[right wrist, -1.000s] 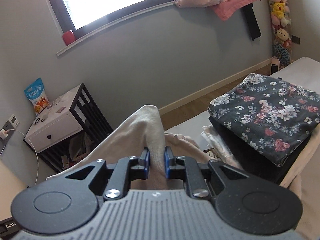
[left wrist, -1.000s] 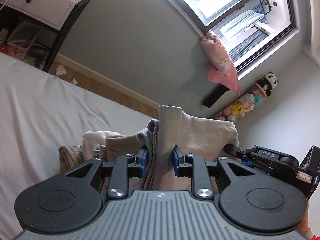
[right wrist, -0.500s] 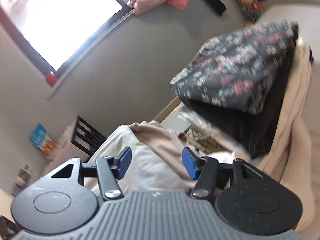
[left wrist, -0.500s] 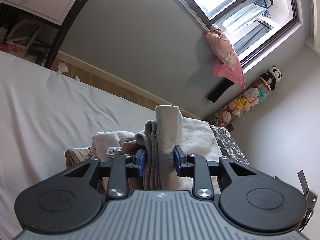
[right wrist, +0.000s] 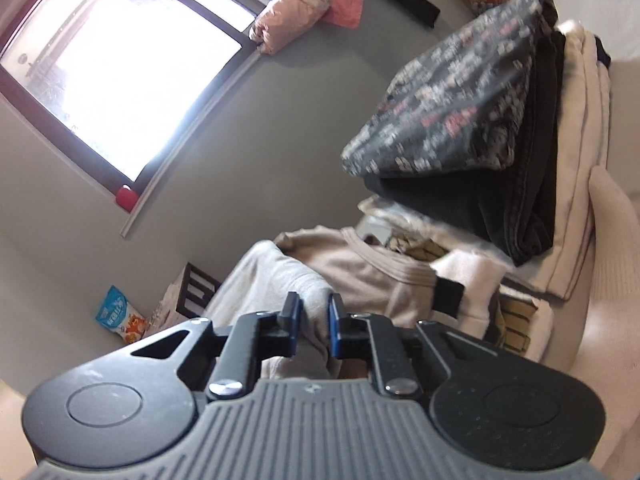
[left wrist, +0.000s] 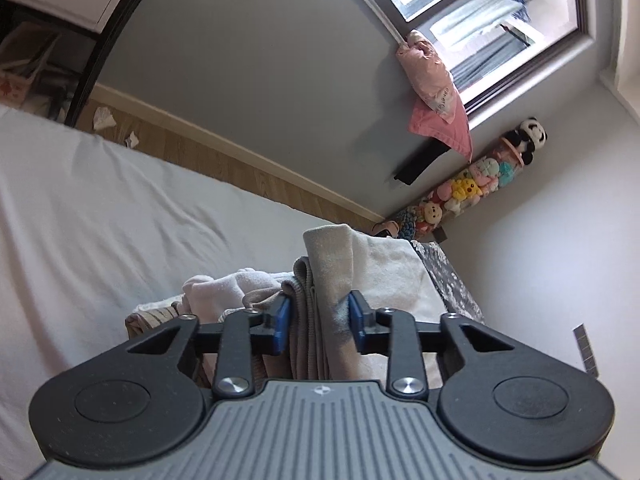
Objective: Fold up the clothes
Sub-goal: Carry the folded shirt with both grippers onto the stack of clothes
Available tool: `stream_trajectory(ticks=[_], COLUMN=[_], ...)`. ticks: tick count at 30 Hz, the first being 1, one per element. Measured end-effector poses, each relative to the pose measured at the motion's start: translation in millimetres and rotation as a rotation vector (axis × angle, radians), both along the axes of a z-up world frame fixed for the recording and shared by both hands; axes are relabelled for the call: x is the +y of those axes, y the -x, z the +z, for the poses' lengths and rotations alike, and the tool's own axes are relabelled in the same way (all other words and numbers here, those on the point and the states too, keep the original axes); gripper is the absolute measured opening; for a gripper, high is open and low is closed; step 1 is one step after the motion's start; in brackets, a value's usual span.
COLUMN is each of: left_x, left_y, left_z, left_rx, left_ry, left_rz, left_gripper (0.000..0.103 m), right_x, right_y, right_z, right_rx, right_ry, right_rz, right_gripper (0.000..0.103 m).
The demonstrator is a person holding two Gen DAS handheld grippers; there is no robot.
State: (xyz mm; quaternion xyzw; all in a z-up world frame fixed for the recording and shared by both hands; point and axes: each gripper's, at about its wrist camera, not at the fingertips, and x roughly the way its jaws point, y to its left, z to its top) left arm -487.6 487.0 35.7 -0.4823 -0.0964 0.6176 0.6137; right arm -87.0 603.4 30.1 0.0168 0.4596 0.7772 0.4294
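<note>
Grey-walled bedroom with a wide white-sheeted bed and a dark-framed window. Left gripper clamped on a bunched fold of the beige-grey knit garment, blue pads pressing the cloth from both sides, raised above the sheet. Right gripper likewise closed on a pale fold of the same garment, view tilted and slightly blurred. Just beyond, a heap of unfolded pink and cream clothes. Farther right, a stack of folded items topped by a dark floral-print fabric. Row of plush toys along the wall corner.
</note>
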Motion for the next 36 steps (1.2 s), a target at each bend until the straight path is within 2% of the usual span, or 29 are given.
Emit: stream_trajectory(ticks=[4, 7, 11, 17, 20, 24, 26, 28, 32, 36], left_x=[-7, -10, -4, 5, 8, 7, 4, -3, -22, -32], left_y=[-6, -13, -15, -9, -11, -12, -10, -9, -9, -10], left_z=[18, 27, 9, -27, -38, -37, -31, -20, 3, 31], left_rx=[-0.020, -0.020, 0.001, 0.005, 0.014, 0.027, 0.038, 0.076, 0.203, 0.332], left_ry=[-0.048, -0.071, -0.016, 0.051, 0.041, 0.024, 0.016, 0.001, -0.049, -0.133], left_rz=[-0.021, -0.032, -0.031, -0.030, -0.039, -0.054, -0.064, -0.075, -0.077, -0.073], left_gripper=[0.029, 0.029, 0.028, 0.029, 0.031, 0.033, 0.037, 0.039, 0.043, 0.043], right_x=[0, 5, 11, 16, 20, 22, 20, 14, -7, -27], right_y=[1, -2, -1, 2, 6, 12, 14, 13, 11, 27], right_z=[35, 50, 32, -17, -30, -29, -23, -12, 16, 38], right_rx=[0.027, 0.006, -0.079, -0.095, -0.100, -0.152, -0.180, -0.200, -0.281, -0.348], right_ry=[-0.068, -0.072, 0.016, 0.093, 0.109, 0.103, 0.092, 0.061, -0.051, -0.141], right_rz=[-0.029, -0.053, -0.074, -0.117, -0.134, -0.139, -0.136, -0.133, -0.159, -0.074], right_gripper=[0.013, 0.013, 0.013, 0.013, 0.012, 0.013, 0.016, 0.023, 0.025, 0.029])
